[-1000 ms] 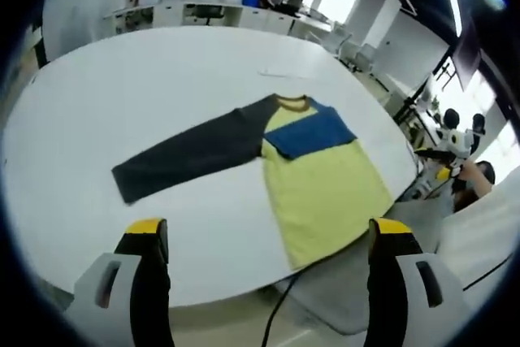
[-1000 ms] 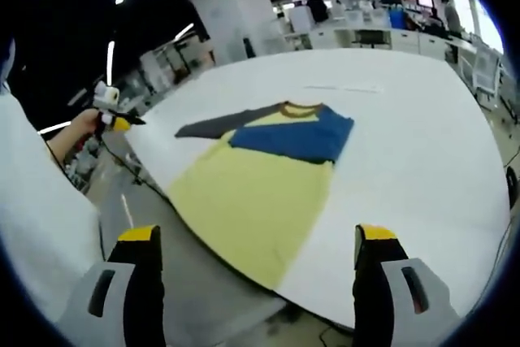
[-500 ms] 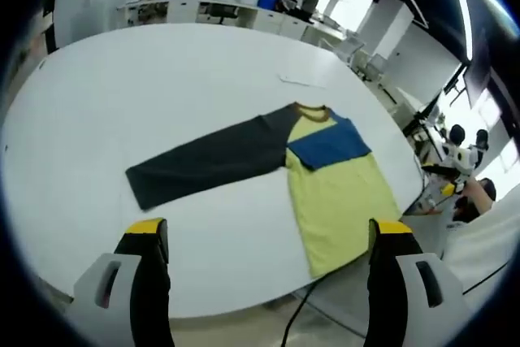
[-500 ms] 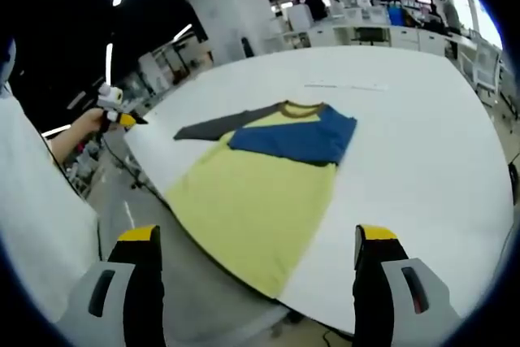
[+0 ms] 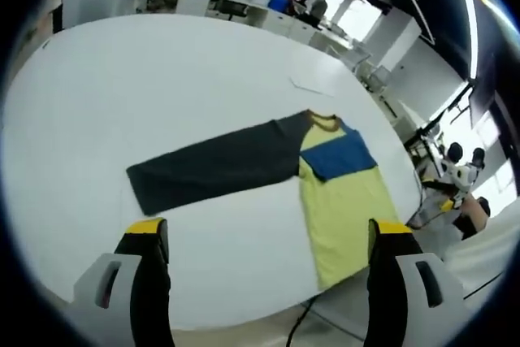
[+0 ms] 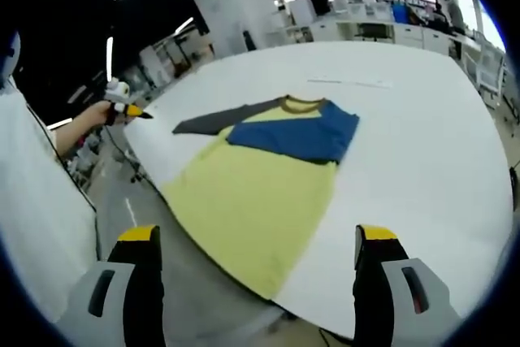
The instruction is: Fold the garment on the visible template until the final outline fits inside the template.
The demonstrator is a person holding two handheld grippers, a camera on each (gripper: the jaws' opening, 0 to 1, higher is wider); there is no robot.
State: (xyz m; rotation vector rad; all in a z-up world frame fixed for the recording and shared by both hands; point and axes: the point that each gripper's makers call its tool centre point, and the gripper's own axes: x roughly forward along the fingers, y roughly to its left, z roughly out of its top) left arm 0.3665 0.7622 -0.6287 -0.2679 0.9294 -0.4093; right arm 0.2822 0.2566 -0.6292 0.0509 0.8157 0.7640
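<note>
A long-sleeved shirt lies flat on the white table [image 5: 122, 79]. Its yellow body [image 5: 341, 209] runs to the table's edge, and its hem [image 6: 260, 278] hangs slightly over. A blue sleeve [image 5: 340, 154] is folded across the chest, also seen in the right gripper view [image 6: 296, 132]. The dark grey sleeve [image 5: 215, 164] stretches out straight, away from the body [image 6: 252, 193]. My left gripper [image 5: 268, 233] is open and empty, off the table short of the grey sleeve. My right gripper [image 6: 257, 237] is open and empty, short of the hem.
A thin pale strip [image 5: 313, 83] lies on the table beyond the collar [image 6: 296, 104]. The right gripper [image 5: 455, 172] shows beyond the table's corner. A hand holds the left gripper [image 6: 122, 109] past the table's left edge. Desks and chairs [image 5: 219, 2] stand beyond the table.
Both views have shifted a little with the hands. The shirt lies as it did, and both grippers stay open and empty.
</note>
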